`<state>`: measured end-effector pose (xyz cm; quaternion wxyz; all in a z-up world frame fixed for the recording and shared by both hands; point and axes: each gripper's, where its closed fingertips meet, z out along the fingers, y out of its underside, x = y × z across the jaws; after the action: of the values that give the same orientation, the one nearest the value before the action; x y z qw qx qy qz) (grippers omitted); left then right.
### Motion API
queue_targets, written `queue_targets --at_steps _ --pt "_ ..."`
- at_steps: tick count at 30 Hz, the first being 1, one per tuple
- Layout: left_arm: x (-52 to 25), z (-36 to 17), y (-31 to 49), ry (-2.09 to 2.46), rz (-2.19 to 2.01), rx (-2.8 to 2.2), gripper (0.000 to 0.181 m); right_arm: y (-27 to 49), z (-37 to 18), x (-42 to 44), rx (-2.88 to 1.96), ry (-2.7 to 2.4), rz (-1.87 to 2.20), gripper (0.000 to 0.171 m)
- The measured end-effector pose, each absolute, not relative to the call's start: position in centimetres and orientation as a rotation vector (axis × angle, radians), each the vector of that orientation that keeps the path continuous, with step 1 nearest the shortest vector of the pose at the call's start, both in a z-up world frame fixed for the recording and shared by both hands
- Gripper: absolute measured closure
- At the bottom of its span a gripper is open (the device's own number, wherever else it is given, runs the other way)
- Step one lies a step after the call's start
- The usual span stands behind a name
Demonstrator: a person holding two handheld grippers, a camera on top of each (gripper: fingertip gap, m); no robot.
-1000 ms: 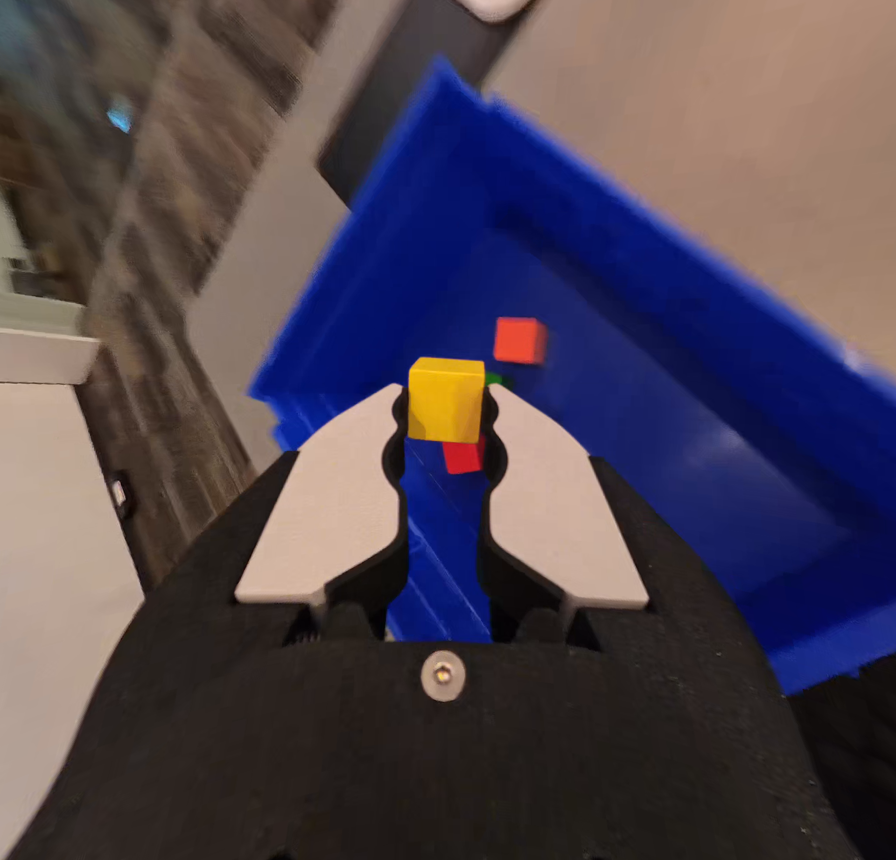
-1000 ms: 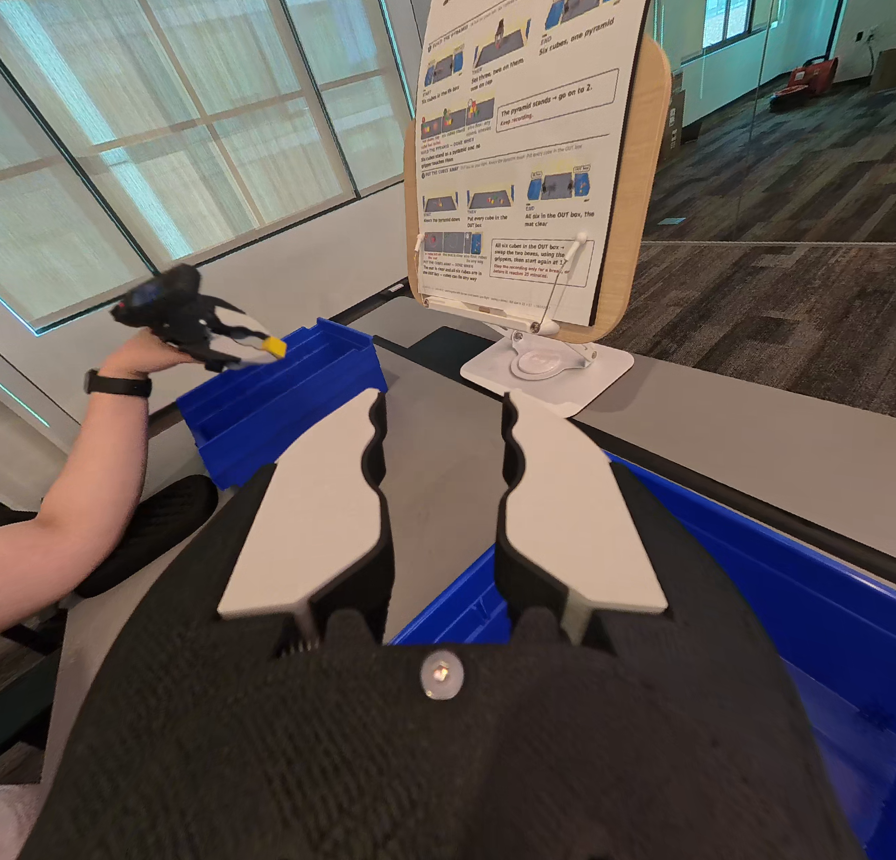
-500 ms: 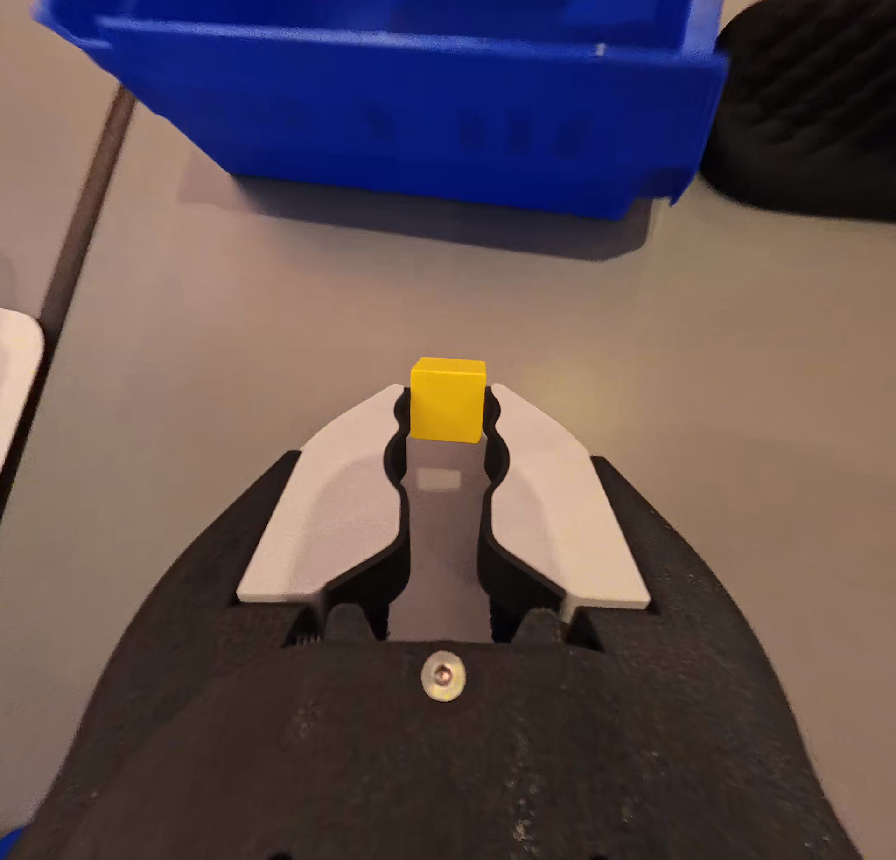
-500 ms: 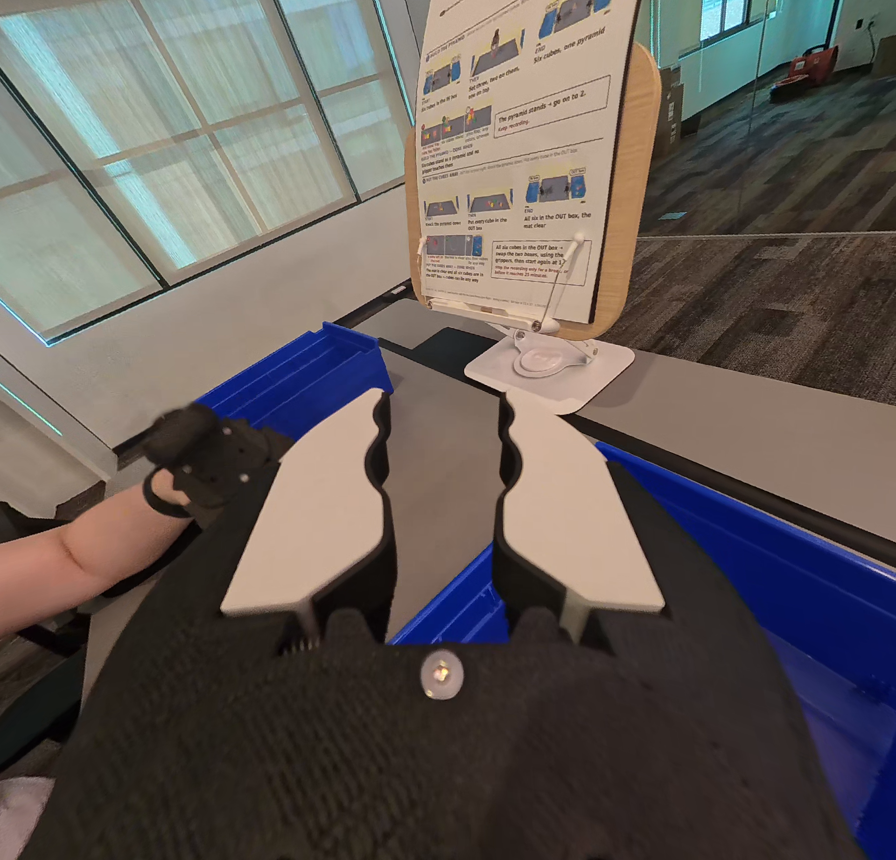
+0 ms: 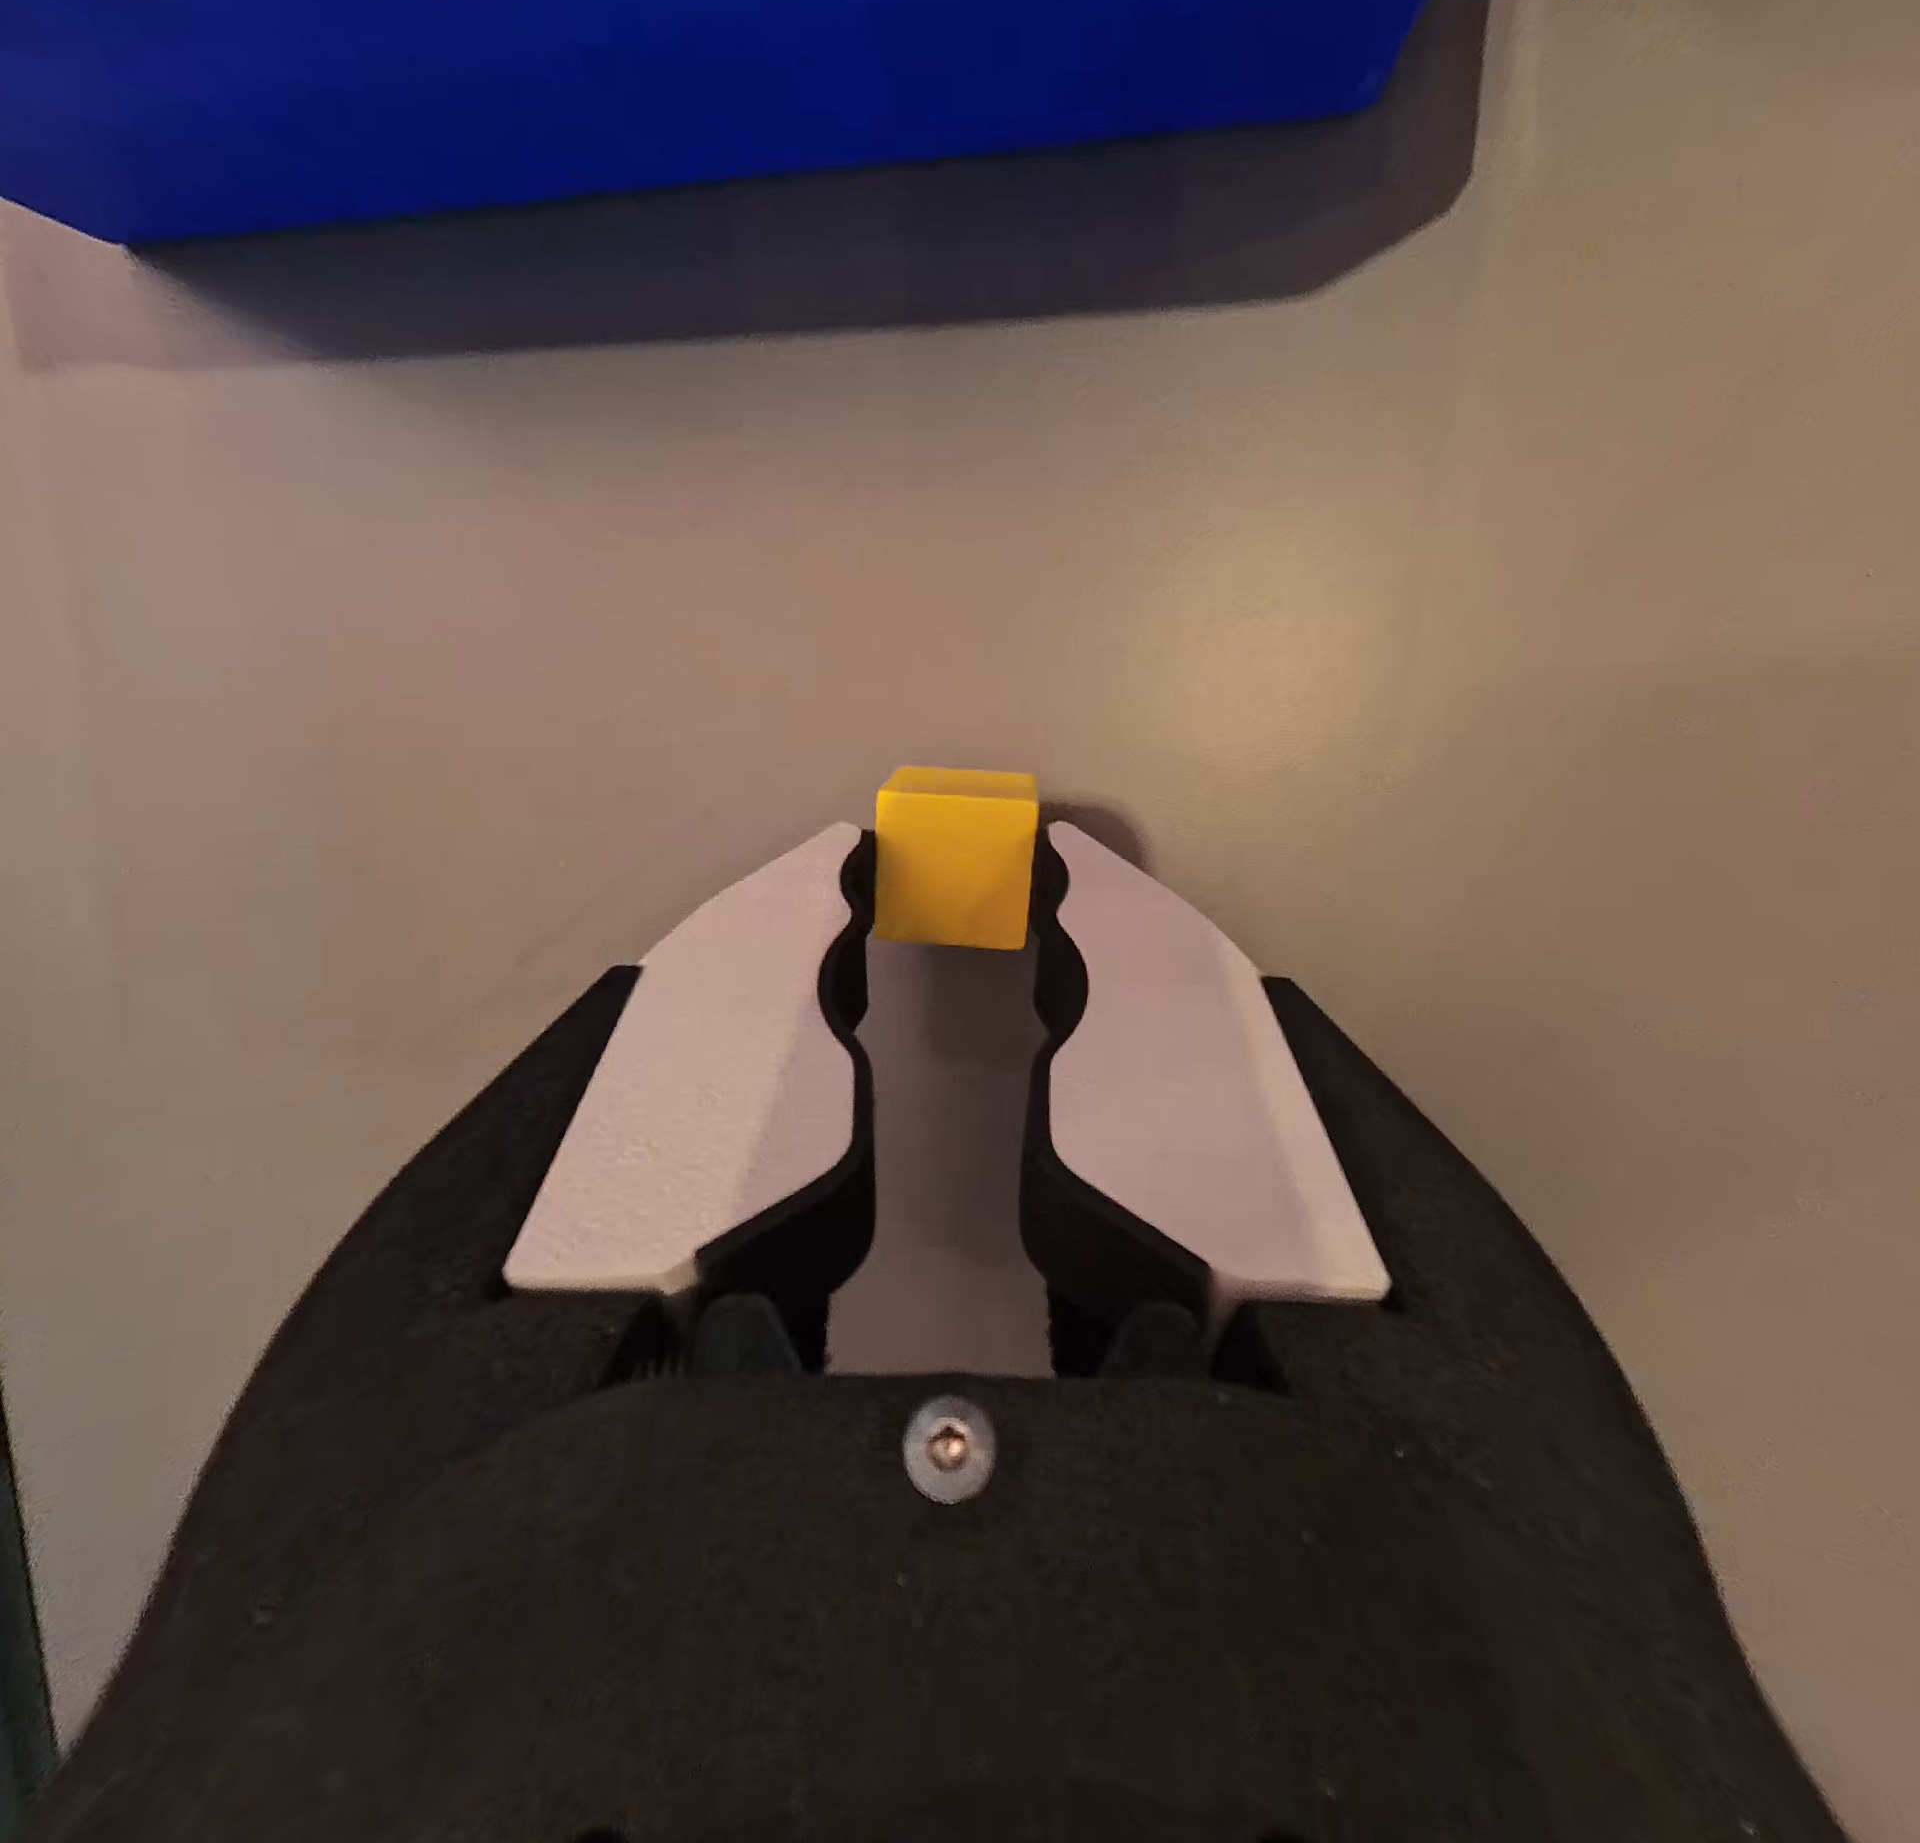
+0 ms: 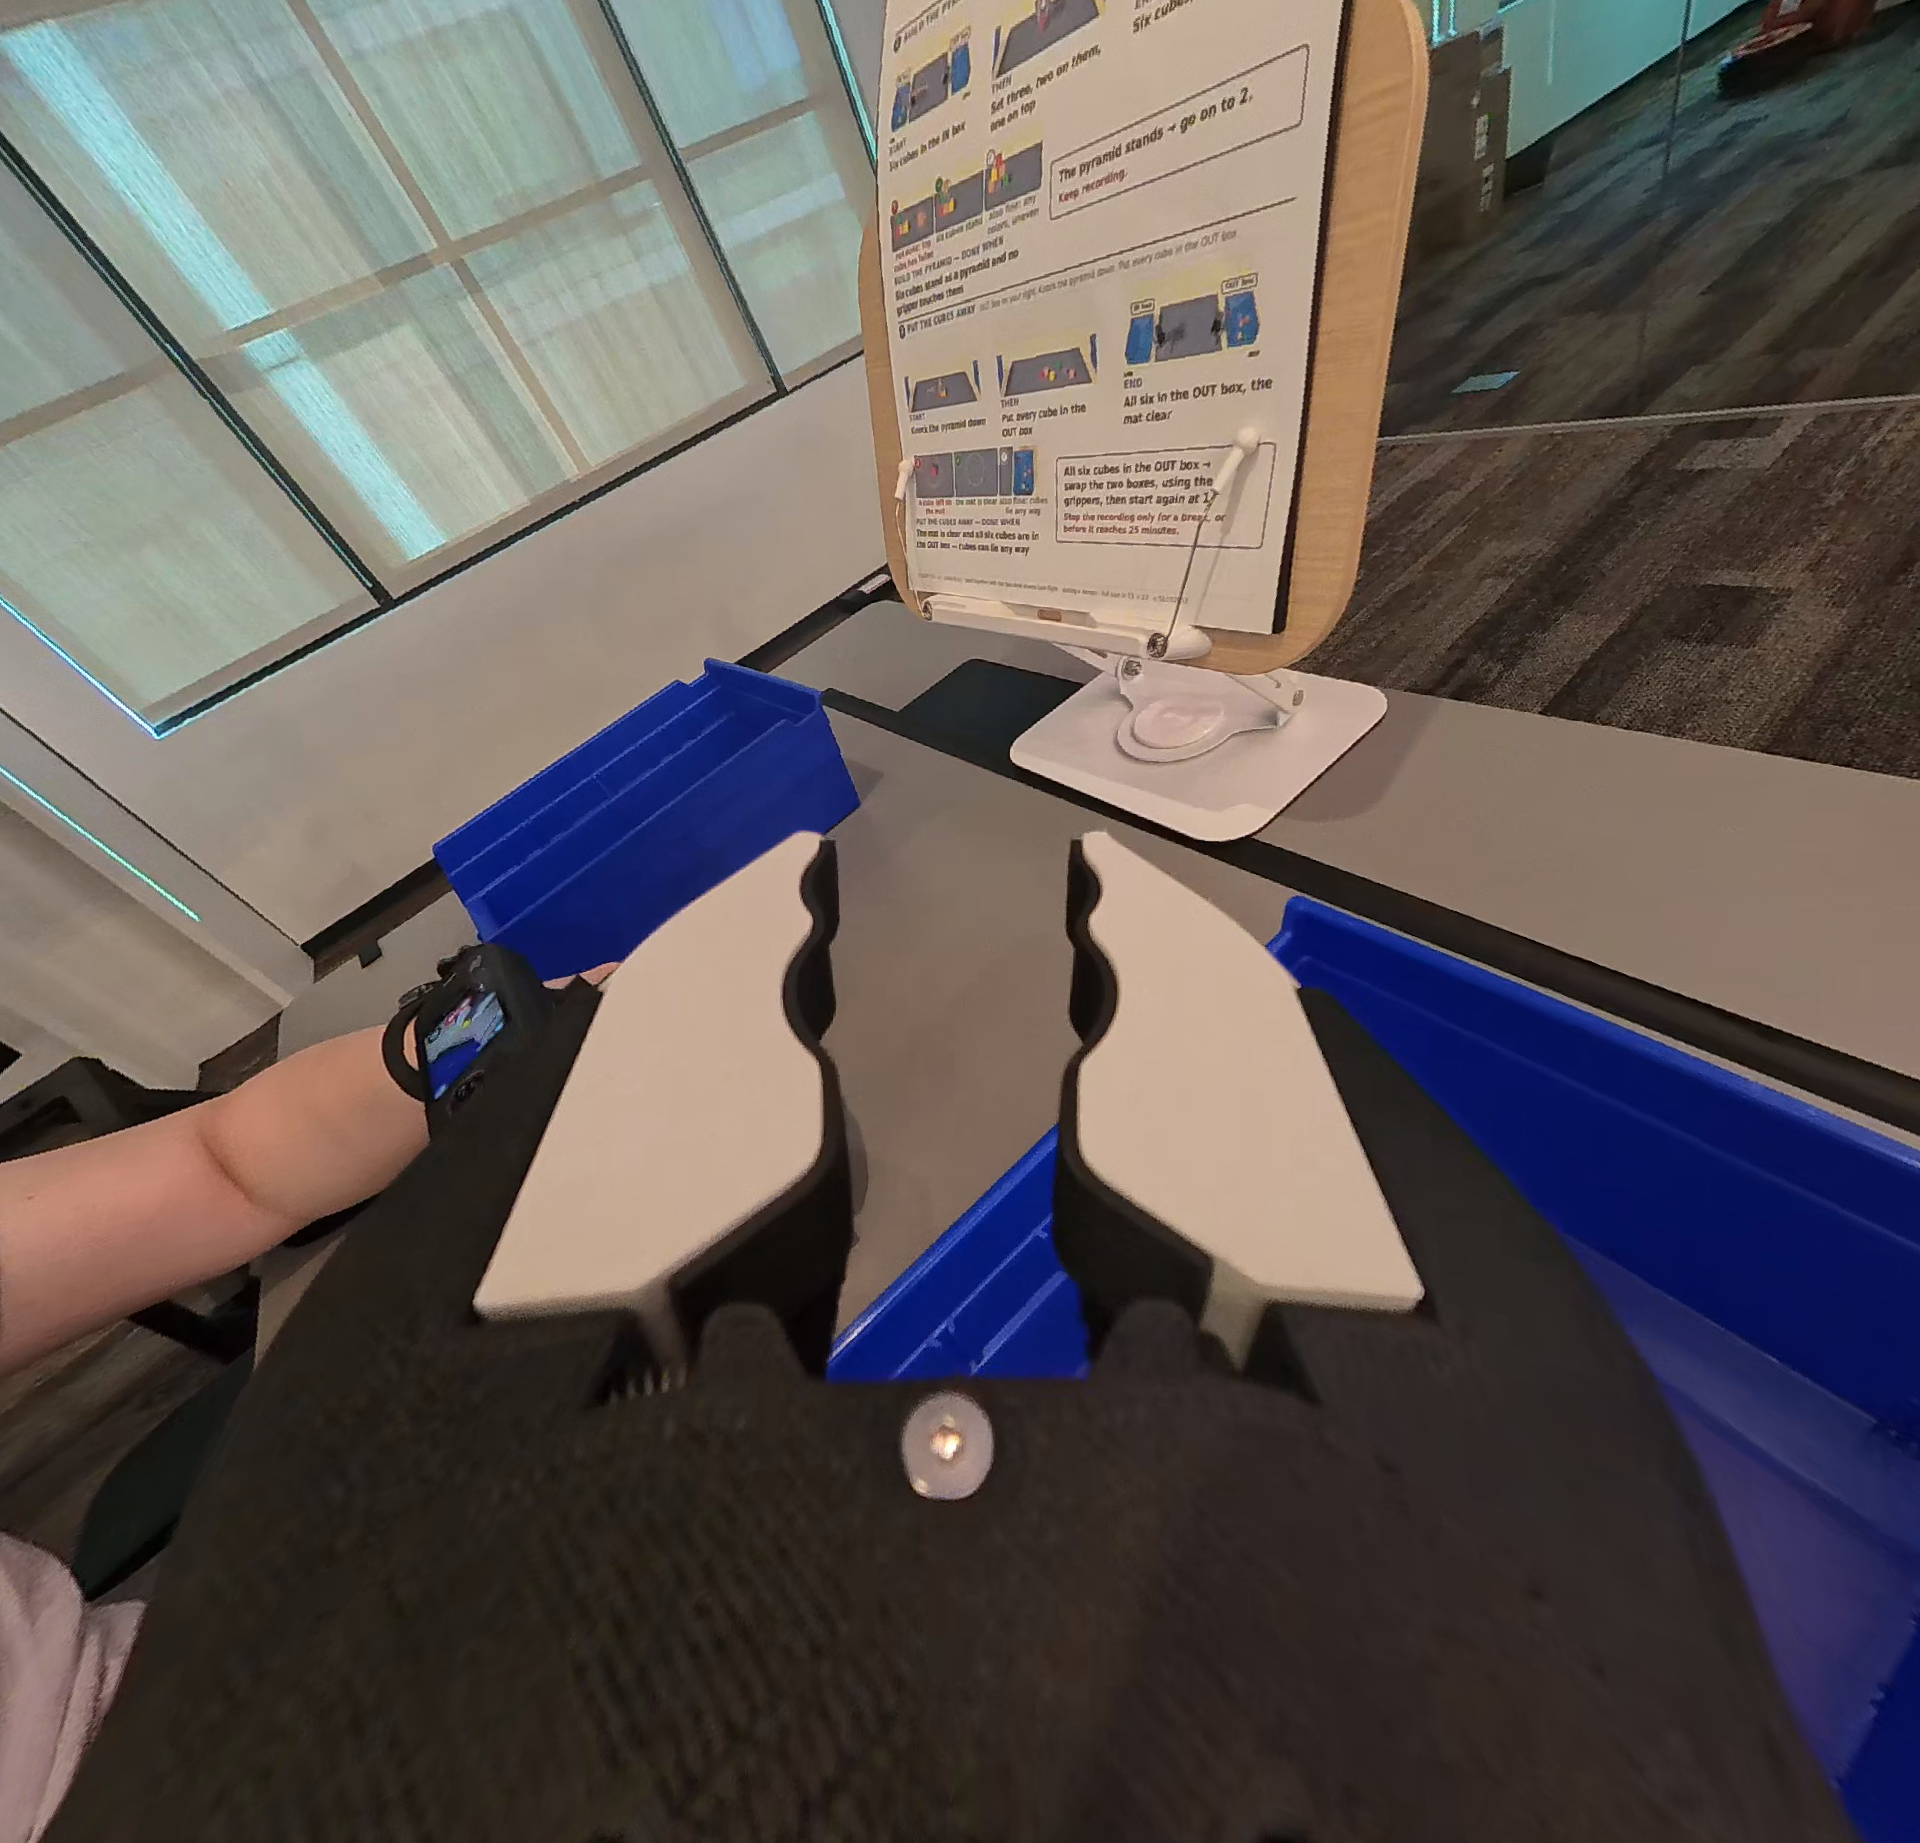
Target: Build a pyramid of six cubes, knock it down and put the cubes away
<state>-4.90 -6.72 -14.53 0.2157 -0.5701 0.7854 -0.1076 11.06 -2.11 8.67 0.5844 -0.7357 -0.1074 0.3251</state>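
Pinching the yellow cube (image 5: 954, 868) at the very tips of the left tool (image 5: 954, 839), narrowed onto the cube's two side faces, top face level and front face turned back toward the camera. Holding it low over bare tabletop (image 5: 416, 598), with a tight shadow tucked behind it; touching down or hanging just clear, impossible to tell. Pointing straight toward the wall of the blue bin (image 5: 727, 79) standing toward the left end of the tabletop, well apart from the cube, leaving an open strip between. Being a cube, offering no long axis to line up, only faces to keep square to the bin wall. Judging this to be the first block of the bottom row, since no other cube is showing on the tabletop. Leaving free room on both sides of the cube for neighbours. Waiting with the right tool (image 6: 951, 858) gaping wide and carrying nothing, raised over the near corner of the second blue bin (image 6: 1558, 1118) at the right end, aimed across the middle of the tabletop toward the sheet stand (image 6: 1195, 754) at the far edge. Keeping well away from the left forearm (image 6: 208, 1159), so clearly the farther of the two from the cube.
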Motion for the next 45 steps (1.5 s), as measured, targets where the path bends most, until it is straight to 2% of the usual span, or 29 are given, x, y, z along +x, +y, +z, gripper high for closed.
queue_targets --at_steps 15,21,24,27,30,31,33,35,39,43,45 --pt "-5.3 -15.3 -6.2 2.202 -0.285 -1.602 0.153 -1.5 7.0 11.0 -1.783 -0.248 0.777 0.129" --pt "-5.0 -14.2 -6.0 2.141 -0.342 -1.607 0.14 -1.4 6.6 11.0 -1.8 -0.248 0.783 0.129" --pt "-5.8 -10.2 -5.3 2.049 -0.392 -1.554 0.141 -1.4 6.6 11.1 -1.798 -0.25 0.78 0.129" --pt "-8.6 -2.1 -3.3 1.814 -0.431 -1.495 0.143 -1.5 6.5 11.2 -1.795 -0.247 0.786 0.129" --pt "-14.9 6.0 -0.5 1.516 -0.433 -1.519 0.142 -1.5 6.4 11.6 -1.795 -0.234 0.786 0.129" --pt "-17.9 7.4 0.5 1.432 -0.402 -1.565 0.14 -1.5 6.4 11.8 -1.793 -0.23 0.787 0.129" --pt "-24.2 8.4 3.0 1.274 -0.268 -1.672 0.147 -1.5 6.5 11.9 -1.786 -0.223 0.793 0.129" --pt "-30.5 8.1 5.6 1.072 -0.12 -1.818 0.147 -1.5 6.5 12.0 -1.783 -0.217 0.801 0.129" --pt "-38.4 1.7 7.2 0.914 -0.059 -2.259 0.146 -1.4 6.2 11.9 -1.795 -0.217 0.802 0.129" --pt "-42.2 -4.8 7.9 0.799 0.001 -2.632 0.142 -1.3 5.6 11.7 -1.817 -0.219 0.805 0.129" --pt "-42.8 -7.4 7.7 0.717 -0.006 -2.798 0.146 -1.2 5.3 11.8 -1.828 -0.214 0.801 0.129"
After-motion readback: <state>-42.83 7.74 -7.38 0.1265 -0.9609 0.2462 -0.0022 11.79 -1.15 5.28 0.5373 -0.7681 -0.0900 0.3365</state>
